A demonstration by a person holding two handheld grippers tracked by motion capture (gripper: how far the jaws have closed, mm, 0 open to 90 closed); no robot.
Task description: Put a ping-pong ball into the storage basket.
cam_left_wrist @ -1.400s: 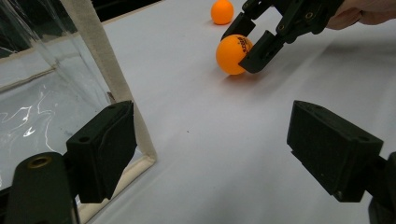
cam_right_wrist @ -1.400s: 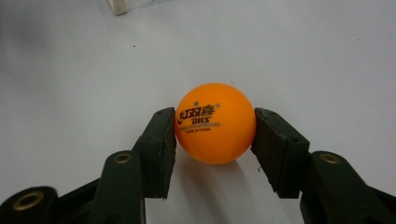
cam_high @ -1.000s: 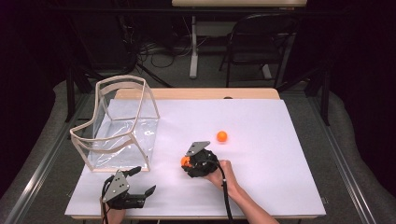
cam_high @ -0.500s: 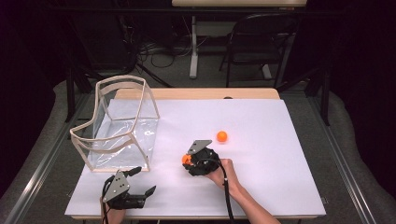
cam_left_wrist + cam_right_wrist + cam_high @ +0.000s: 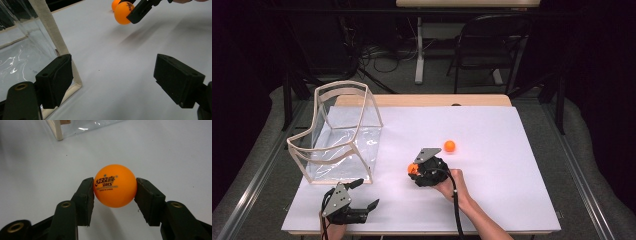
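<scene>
An orange table-tennis ball (image 5: 115, 185) with printed lettering sits pinched between the two black pads of my right gripper (image 5: 115, 195), held a little above the white table. From above, that ball (image 5: 412, 168) shows at the tip of the right gripper (image 5: 414, 171) near the table's middle. A second orange ball (image 5: 449, 146) lies loose on the table just beyond it. My left gripper (image 5: 368, 194) rests near the front edge, jaws wide apart with nothing between them. In the left gripper view the held ball (image 5: 124, 12) hangs at the top, with the other ball (image 5: 115, 4) behind.
A clear-walled bin with a pale wooden frame (image 5: 337, 132) stands at the table's left; its corner post (image 5: 51, 32) is close to my left gripper. The white table surface (image 5: 512, 165) stretches to the right. A chair (image 5: 492, 45) and cables lie beyond the far edge.
</scene>
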